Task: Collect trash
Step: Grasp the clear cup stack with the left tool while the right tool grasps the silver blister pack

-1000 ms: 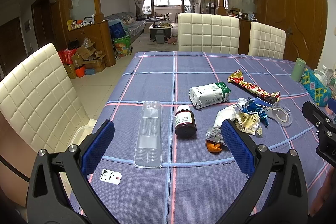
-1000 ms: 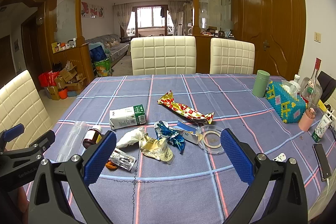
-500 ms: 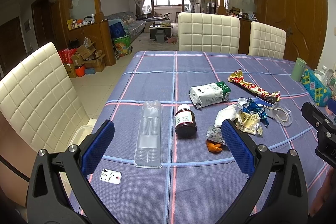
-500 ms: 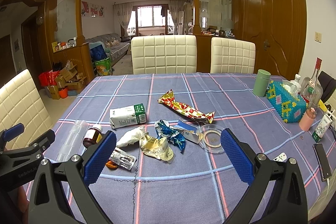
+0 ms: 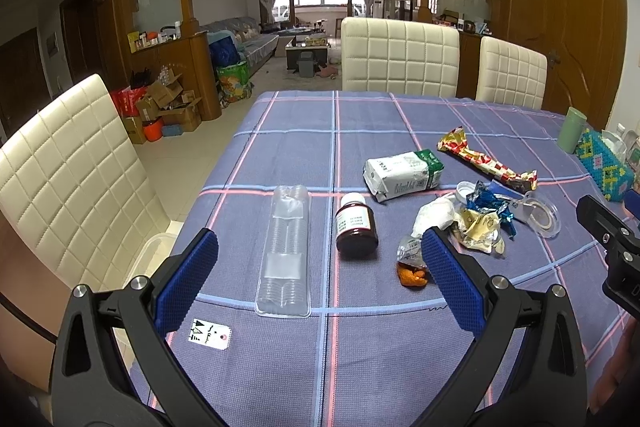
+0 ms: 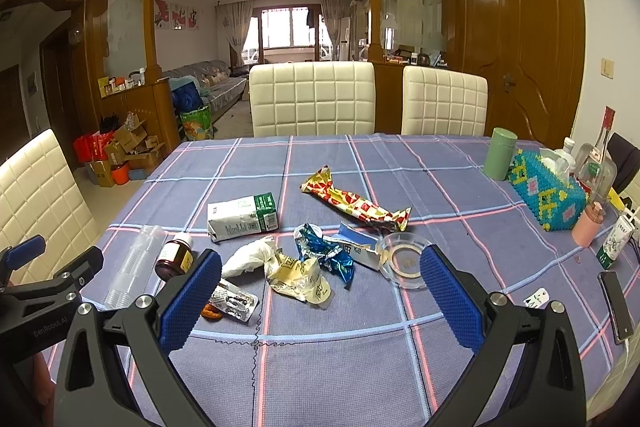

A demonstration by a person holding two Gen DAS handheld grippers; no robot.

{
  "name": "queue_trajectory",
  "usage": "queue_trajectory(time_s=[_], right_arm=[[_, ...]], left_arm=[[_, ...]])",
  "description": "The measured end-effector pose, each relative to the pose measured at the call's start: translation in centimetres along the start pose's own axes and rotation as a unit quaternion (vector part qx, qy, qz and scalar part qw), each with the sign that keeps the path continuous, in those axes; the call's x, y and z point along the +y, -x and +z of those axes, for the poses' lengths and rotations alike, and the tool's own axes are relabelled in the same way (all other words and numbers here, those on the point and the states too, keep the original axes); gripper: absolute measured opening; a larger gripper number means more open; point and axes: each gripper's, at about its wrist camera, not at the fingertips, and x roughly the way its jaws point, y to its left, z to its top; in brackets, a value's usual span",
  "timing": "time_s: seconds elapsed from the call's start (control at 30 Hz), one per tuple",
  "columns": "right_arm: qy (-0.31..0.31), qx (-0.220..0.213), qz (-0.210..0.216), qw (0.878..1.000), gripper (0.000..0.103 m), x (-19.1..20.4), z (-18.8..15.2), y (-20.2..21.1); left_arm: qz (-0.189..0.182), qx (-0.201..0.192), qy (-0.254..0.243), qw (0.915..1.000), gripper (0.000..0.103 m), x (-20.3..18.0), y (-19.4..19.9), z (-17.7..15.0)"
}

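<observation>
Trash lies on the blue plaid tablecloth (image 6: 360, 367): a white and green carton (image 6: 242, 217), a red and yellow wrapper (image 6: 354, 203), a blue foil wrapper (image 6: 326, 253), a cream wrapper (image 6: 298, 275), a white tissue (image 6: 250, 257), a pill blister (image 6: 234, 301) and a brown bottle (image 5: 356, 227). A clear sleeve of plastic cups (image 5: 286, 251) lies left of the bottle. My left gripper (image 5: 320, 275) is open above the near table edge. My right gripper (image 6: 320, 291) is open and empty, short of the pile.
A glass ashtray (image 6: 406, 259), a green canister (image 6: 500, 153), a beaded tissue box (image 6: 548, 193), bottles and a phone (image 6: 616, 307) stand at the right. A paper tag (image 5: 210, 333) lies near the left gripper. Cream chairs (image 6: 312, 99) ring the table.
</observation>
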Motion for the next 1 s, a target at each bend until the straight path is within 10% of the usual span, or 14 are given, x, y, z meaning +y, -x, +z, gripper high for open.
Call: queue_trajectory(time_s=[1.0], right_arm=[[0.093,0.121,0.088,0.984,0.096,6.5,-3.6,-11.1]], left_arm=[[0.019,0.165,0.018,0.9859,0.084,4.9,-14.6,-3.5]])
